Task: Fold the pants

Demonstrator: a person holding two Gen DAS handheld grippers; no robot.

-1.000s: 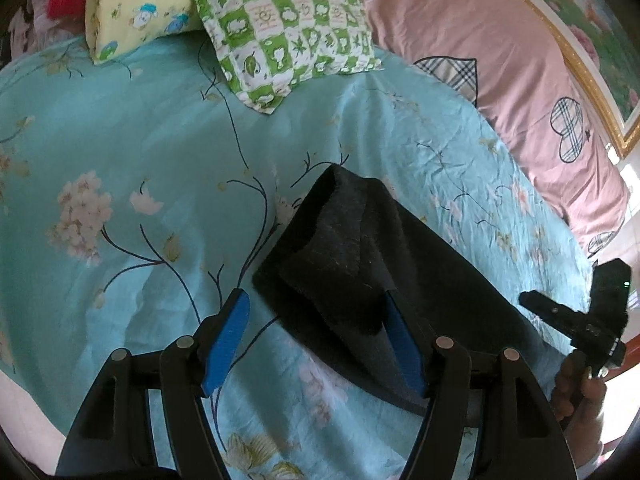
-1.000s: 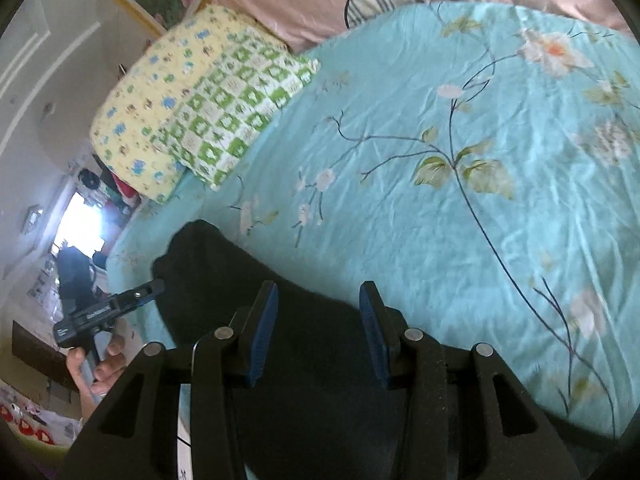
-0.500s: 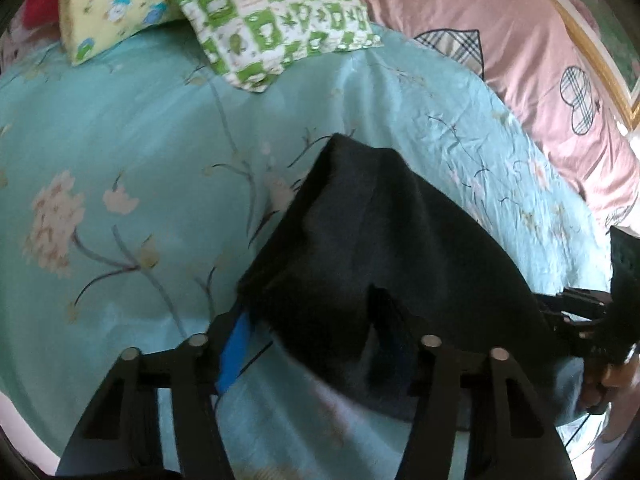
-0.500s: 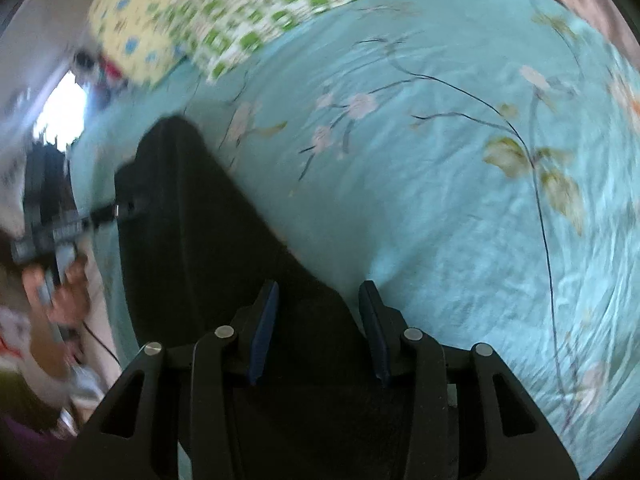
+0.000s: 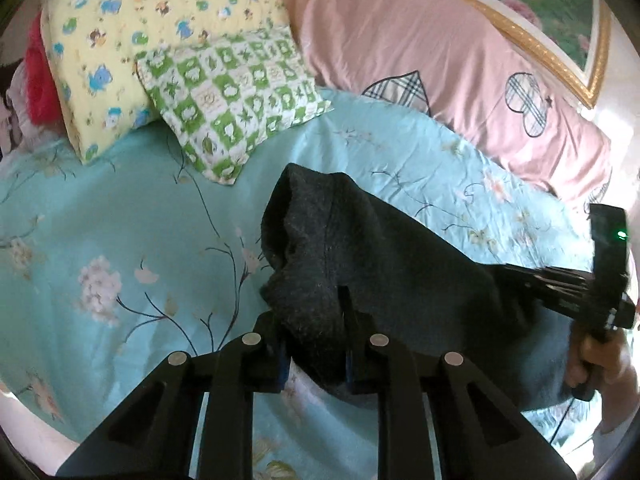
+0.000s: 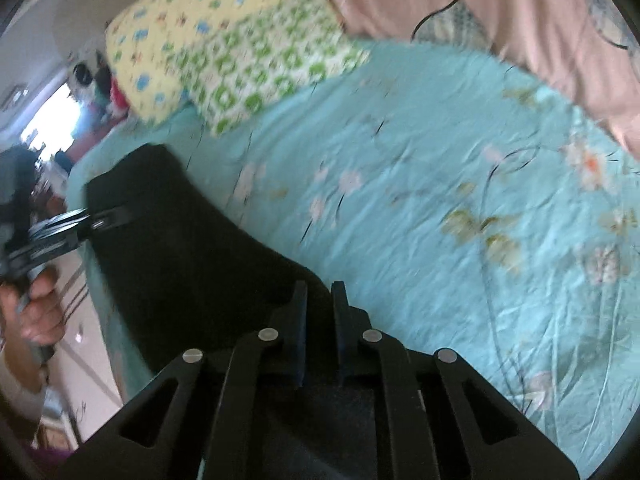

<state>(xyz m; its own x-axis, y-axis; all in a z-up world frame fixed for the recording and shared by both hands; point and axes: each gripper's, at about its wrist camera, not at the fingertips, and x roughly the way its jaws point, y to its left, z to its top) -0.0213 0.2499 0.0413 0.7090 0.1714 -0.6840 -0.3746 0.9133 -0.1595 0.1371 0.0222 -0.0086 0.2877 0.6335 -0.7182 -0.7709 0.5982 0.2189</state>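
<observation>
Pinching the near edge of the dark pants [image 5: 384, 264], the left gripper [image 5: 314, 354] has just closed on a bunch of cloth, and the right gripper [image 6: 318, 320] has closed on the same edge further along, likely to lift it for a fold. Beyond the pants the teal floral sheet [image 5: 120, 216] stretches toward the green checked pillow [image 5: 228, 96].

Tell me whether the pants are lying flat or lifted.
Partly lifted: the left gripper has just closed on a bunched edge of the dark pants, raised off the sheet.

left hand-held gripper [image 5: 314, 344] just closing, clamped, right hand-held gripper [image 6: 319, 320] likewise
</observation>
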